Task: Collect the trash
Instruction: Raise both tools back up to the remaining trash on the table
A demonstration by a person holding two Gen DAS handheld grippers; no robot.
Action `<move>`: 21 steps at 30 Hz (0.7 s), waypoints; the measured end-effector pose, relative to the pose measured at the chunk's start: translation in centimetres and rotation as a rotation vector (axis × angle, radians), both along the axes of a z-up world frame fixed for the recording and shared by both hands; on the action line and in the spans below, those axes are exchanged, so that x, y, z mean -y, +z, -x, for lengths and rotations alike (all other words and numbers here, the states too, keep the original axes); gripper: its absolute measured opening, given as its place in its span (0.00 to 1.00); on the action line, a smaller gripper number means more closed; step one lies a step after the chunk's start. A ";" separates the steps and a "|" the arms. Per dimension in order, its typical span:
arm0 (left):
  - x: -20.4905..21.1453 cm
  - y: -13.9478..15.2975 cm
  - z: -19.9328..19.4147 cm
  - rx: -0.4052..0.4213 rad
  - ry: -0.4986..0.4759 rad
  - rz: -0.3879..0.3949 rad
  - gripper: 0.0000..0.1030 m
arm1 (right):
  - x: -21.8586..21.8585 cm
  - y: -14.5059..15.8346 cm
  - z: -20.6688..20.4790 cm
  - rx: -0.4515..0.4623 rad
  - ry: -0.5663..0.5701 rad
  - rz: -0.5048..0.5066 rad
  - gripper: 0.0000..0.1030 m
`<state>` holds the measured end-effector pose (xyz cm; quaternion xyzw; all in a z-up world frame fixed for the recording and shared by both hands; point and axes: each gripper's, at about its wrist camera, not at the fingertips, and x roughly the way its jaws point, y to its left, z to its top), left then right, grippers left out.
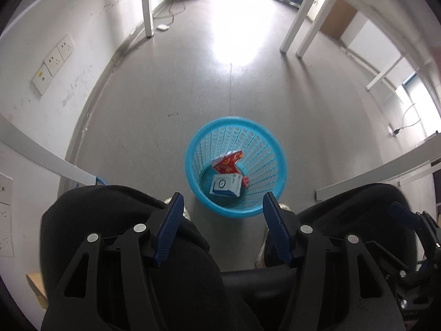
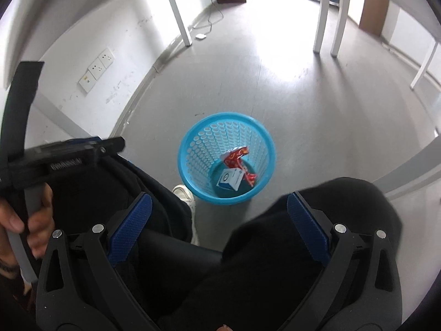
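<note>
Fingers on my left gripper stand parted with nothing between the blue pads, only floor and the near rim of the bin in the gap. My right gripper is spread wider, also empty, its pads framing the dark trousers of the seated person who carries both tools. In the right wrist view I see the left hand wrapped round the grey handle of the other tool at the left edge. Beyond the knees, a white shoe sits just beside the blue mesh bin, which stands upright on the grey floor. Inside the bin lie the collected pieces: a red wrapper leaning against the far wall and a white-and-blue carton on the bottom, touching it. Further out, white table legs and wall sockets.
</note>
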<state>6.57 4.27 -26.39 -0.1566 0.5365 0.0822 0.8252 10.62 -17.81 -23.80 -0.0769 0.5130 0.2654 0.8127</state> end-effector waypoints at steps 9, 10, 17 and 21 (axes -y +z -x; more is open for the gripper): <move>1.8 6.5 4.9 0.193 -0.049 -0.080 0.58 | 2.8 5.0 3.6 0.137 0.026 -0.061 0.91; 2.1 7.2 5.4 0.213 -0.061 -0.088 0.57 | 3.0 5.8 3.8 0.145 0.031 -0.071 0.91; 1.6 11.3 7.5 0.315 -0.088 -0.065 0.56 | 3.9 12.2 6.1 0.284 0.059 -0.160 0.91; 1.4 13.8 8.3 0.379 -0.081 -0.086 0.56 | 4.1 14.7 5.9 0.343 0.047 -0.194 0.91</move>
